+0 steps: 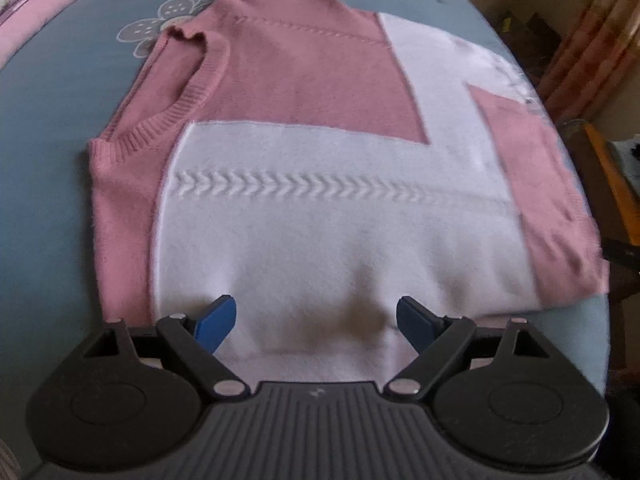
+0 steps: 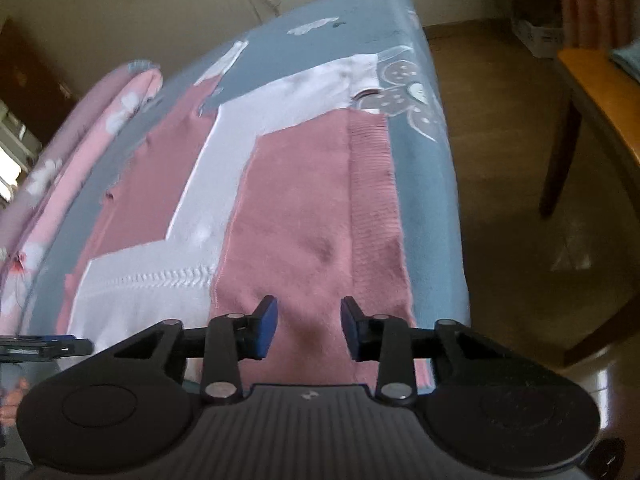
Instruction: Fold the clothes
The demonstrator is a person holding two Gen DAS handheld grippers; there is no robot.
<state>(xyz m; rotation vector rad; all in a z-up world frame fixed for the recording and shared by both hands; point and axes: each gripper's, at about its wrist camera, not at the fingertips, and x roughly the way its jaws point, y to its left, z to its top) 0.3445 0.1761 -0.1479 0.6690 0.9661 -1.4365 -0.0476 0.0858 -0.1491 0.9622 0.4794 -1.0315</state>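
Note:
A pink and white knit sweater (image 1: 304, 92) lies flat on the blue bed cover (image 1: 52, 100), its ribbed collar at the left in the left wrist view. My left gripper (image 1: 316, 320) hovers over the near white panel, jaws wide open with nothing between them. In the right wrist view the sweater (image 2: 300, 200) runs away from me, with its ribbed hem along the bed's right edge. My right gripper (image 2: 308, 324) is low over the near pink part, jaws partly apart. Pink fabric shows in the gap, but the pads do not press it. The left gripper's tip (image 2: 40, 348) peeks in at the left edge.
A pink flowered quilt (image 2: 80, 140) lies rolled along the bed's far left side. The bed cover (image 2: 432, 220) drops off at the right to a brown floor (image 2: 500, 120). A wooden table (image 2: 592, 92) stands close to that edge. A curtain (image 1: 592, 40) hangs at the right.

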